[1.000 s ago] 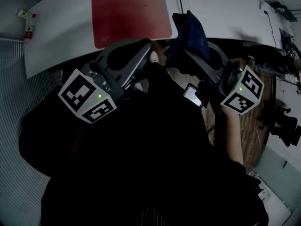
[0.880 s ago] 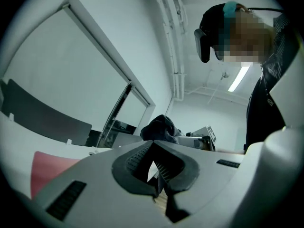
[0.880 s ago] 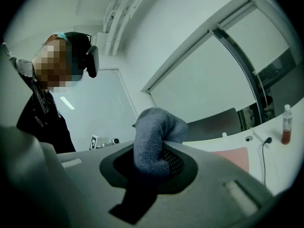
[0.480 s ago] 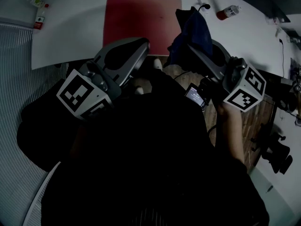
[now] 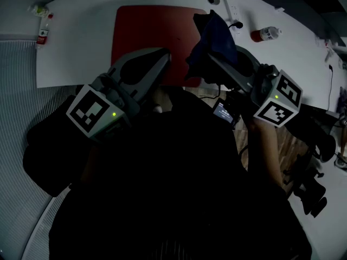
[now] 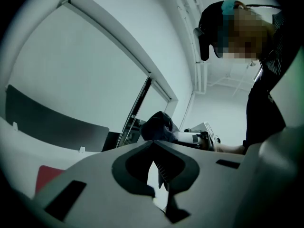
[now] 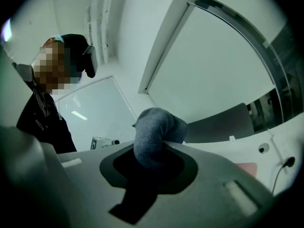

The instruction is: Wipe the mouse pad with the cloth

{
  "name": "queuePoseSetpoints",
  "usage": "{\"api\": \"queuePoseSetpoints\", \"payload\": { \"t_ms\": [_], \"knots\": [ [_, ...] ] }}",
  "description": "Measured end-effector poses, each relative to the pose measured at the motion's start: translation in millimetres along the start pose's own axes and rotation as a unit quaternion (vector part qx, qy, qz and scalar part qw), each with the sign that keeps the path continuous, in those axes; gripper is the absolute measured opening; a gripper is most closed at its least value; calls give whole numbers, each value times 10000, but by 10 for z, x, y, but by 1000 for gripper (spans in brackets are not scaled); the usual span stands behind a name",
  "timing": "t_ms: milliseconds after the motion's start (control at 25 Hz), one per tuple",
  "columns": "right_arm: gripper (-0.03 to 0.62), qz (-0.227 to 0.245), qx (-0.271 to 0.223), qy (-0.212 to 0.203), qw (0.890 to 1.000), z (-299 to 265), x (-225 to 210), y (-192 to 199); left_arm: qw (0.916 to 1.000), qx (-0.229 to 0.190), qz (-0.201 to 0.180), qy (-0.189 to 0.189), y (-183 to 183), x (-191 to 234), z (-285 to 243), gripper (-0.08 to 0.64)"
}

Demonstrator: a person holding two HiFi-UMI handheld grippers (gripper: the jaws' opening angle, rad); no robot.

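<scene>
The red mouse pad (image 5: 152,31) lies on the white table (image 5: 76,58). A dark blue cloth (image 5: 213,39) hangs bunched over the pad's right edge, and my right gripper (image 5: 209,58) is shut on it. In the right gripper view the cloth (image 7: 154,132) bulges out from between the jaws of the right gripper (image 7: 152,152), with a pale strip of the pad (image 7: 244,167) at lower right. My left gripper (image 5: 159,57) is shut and empty above the pad's near edge. The left gripper view shows that gripper (image 6: 153,144), a corner of the pad (image 6: 47,179) and the cloth (image 6: 156,125) beyond.
A small bottle (image 5: 43,28) lies at the table's far left, and a red and white bottle (image 5: 264,34) at the right. A white power strip (image 5: 233,7) with a cable sits behind the pad. The person's dark clothing fills the lower head view.
The right gripper has carried the cloth left, from beside the pad to over its right edge. The left gripper keeps its place at the pad's near edge.
</scene>
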State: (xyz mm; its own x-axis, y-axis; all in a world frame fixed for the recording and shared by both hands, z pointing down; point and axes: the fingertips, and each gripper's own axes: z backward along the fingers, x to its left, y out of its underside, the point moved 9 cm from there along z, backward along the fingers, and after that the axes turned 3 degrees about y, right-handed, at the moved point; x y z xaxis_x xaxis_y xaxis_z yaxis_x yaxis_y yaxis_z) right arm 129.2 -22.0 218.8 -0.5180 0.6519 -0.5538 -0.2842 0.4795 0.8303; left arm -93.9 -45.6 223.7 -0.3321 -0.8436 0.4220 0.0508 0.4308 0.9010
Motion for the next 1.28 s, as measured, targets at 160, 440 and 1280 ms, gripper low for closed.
{"api": "queuePoseSetpoints", "payload": {
  "t_ms": [160,440,1280],
  "knots": [
    [78,-154,65,-194,9997,52,-422,-147,9997,136,118,-170,-56,128,-396,7],
    [78,-455,143,-443,9979,51,-990,-267,9978,365,348,-421,-63,235,-784,7],
    [78,-301,48,321,9990,-16,-1063,-404,9964,788,275,114,-98,719,-888,7]
  ]
}}
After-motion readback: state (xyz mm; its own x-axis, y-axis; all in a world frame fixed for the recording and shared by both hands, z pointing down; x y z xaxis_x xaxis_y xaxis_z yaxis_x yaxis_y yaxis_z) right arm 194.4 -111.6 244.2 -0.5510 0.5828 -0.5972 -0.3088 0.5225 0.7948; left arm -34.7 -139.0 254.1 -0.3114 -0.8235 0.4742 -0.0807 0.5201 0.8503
